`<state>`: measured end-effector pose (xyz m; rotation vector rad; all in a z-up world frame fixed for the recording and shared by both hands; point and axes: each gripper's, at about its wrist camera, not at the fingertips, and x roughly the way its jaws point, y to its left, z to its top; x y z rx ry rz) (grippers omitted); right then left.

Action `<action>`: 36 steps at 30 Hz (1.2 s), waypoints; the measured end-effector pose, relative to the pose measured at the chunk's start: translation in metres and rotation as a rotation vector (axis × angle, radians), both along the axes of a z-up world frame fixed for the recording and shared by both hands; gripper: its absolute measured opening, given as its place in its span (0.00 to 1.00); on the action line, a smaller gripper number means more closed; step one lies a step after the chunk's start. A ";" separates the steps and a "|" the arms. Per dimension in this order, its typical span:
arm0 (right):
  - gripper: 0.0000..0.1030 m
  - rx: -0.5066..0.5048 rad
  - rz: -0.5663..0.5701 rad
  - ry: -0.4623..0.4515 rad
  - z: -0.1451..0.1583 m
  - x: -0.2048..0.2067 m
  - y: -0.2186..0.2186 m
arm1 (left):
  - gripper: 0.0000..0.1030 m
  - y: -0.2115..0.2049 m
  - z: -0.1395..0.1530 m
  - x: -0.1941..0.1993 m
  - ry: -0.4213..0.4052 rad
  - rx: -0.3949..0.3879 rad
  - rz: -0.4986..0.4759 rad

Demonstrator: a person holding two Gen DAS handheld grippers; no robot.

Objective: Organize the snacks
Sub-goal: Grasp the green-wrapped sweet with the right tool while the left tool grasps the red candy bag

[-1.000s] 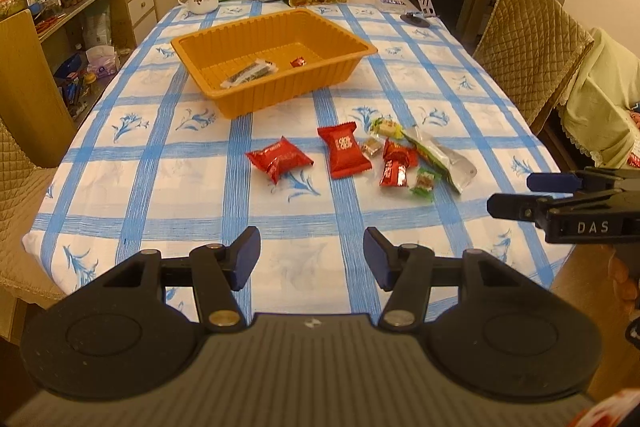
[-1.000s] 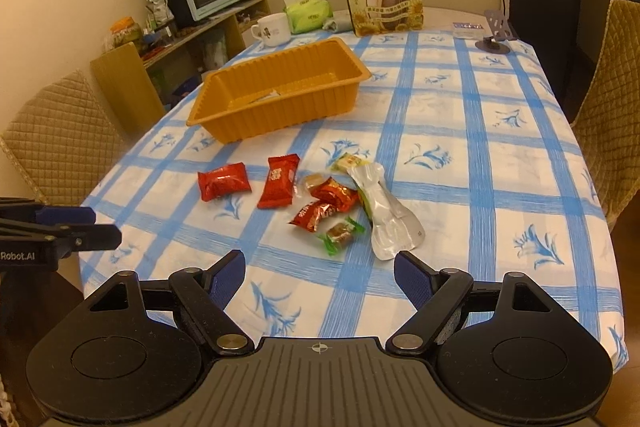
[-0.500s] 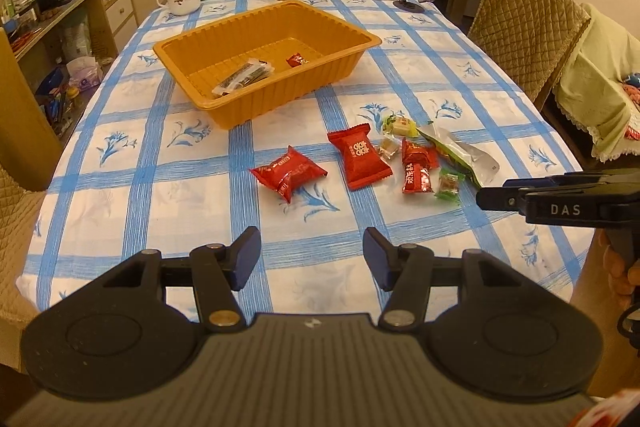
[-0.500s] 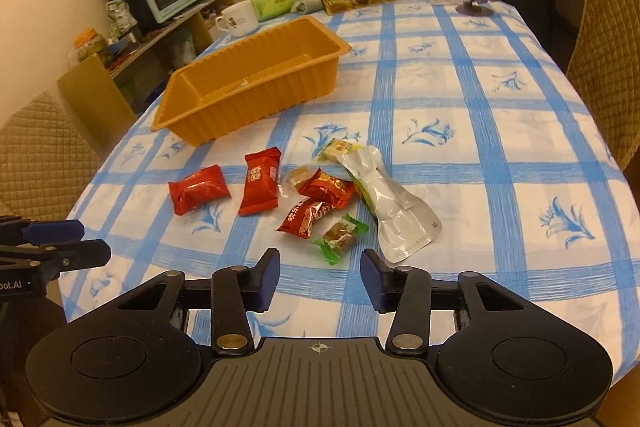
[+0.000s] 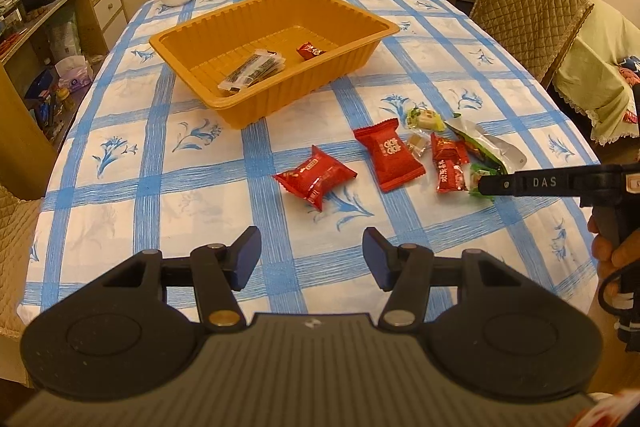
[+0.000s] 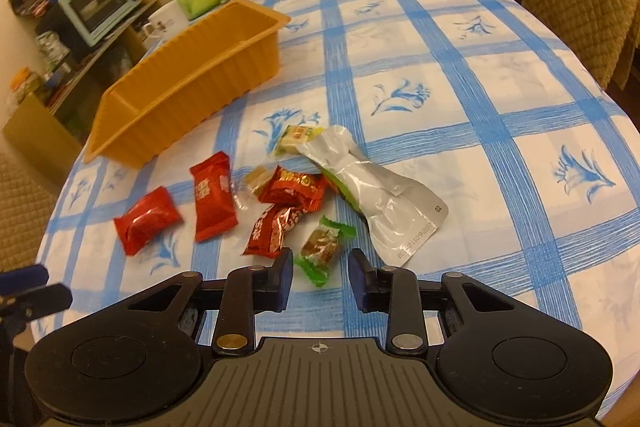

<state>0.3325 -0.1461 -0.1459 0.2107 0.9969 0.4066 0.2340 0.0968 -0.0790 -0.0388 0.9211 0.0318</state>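
The right gripper hangs low over the bench, jaws spread part way, with the green-wrapped candy lying flat on the cloth between and just ahead of the 2 tips; neither jaw touches it. In the left wrist view the same gripper shows edge-on from the right, its tip over that green candy.

Just left of the candy lie 2 small red candies, one near the left jaw and one farther off, touching it. A silver pouch lies just right of the candy, with a pale yellow-green sweet at its far end. A small tan sweet sits beside the far red candy. Farther left are 2 larger red packets: one lengthwise and one puffy.

The left gripper hovers above the near edge of the bench with jaws wide apart and holding nothing; the puffy red packet lies well ahead of them.

The orange tray stands farther back, holding a clear-wrapped dark snack and 1 small red candy.
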 end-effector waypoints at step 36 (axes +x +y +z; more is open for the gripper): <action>0.19 -0.079 -0.043 -0.082 0.024 -0.007 -0.006 | 0.49 -0.009 -0.051 0.083 0.018 0.204 -0.353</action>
